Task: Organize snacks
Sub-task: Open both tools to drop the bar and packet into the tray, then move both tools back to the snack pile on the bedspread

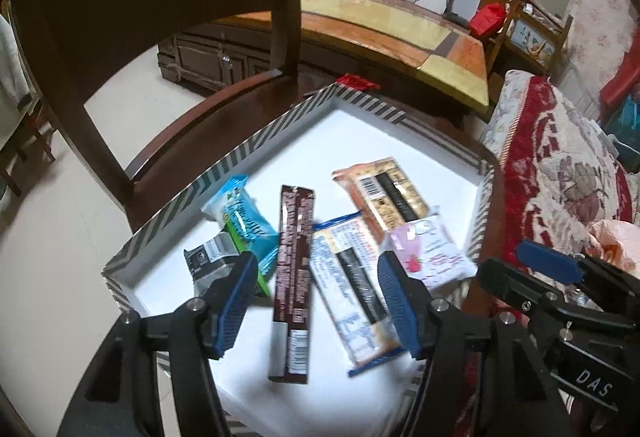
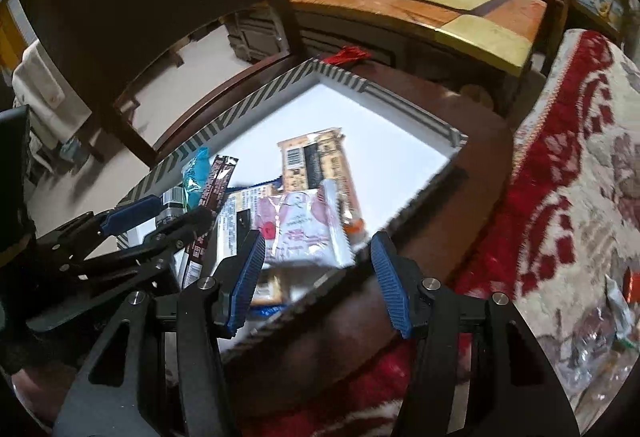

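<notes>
Snacks lie in a white tray (image 1: 256,153) with a striped rim on a dark chair. Left wrist view: the left claw (image 1: 318,301) hangs open and empty above a brown bar (image 1: 294,249) and a white-blue pack (image 1: 352,285); the right claw (image 1: 516,269) shows at the right. Right wrist view: the right claw (image 2: 318,277) gapes empty over the tray's near rim, a pink packet (image 2: 298,229) just beyond its left pad.
</notes>
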Demonstrator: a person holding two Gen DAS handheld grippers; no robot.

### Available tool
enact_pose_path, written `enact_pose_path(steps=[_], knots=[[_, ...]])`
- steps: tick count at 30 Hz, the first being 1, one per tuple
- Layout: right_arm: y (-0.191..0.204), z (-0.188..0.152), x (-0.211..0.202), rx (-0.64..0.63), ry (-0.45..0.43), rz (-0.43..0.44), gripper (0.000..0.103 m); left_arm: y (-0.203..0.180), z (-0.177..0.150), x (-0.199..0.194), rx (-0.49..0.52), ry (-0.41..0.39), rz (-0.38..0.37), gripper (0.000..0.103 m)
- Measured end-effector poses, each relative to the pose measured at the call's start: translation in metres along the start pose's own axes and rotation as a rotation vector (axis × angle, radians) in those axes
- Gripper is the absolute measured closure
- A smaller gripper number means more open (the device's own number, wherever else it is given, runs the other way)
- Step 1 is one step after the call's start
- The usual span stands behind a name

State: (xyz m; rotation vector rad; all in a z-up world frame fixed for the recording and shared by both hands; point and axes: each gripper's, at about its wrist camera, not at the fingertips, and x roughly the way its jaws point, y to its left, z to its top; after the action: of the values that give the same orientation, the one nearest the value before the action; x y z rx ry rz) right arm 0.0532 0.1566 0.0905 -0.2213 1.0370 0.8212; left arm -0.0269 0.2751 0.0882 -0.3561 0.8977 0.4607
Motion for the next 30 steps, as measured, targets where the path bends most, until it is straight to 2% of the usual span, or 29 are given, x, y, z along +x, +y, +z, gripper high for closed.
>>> enact_pose_path(steps=[10,30], knots=[[-0.037,-0.031,-0.043,0.081,-0.039,-0.058,0.048,-0.045,-0.011,-0.02,0.072,-0.013,-0.048,0.036],[-0.135,-0.114,-0.116,0.282,-0.062,-0.146,0.048,-0.177,-0.058,-0.033,0.304,0.045,-0.166,0.036]])
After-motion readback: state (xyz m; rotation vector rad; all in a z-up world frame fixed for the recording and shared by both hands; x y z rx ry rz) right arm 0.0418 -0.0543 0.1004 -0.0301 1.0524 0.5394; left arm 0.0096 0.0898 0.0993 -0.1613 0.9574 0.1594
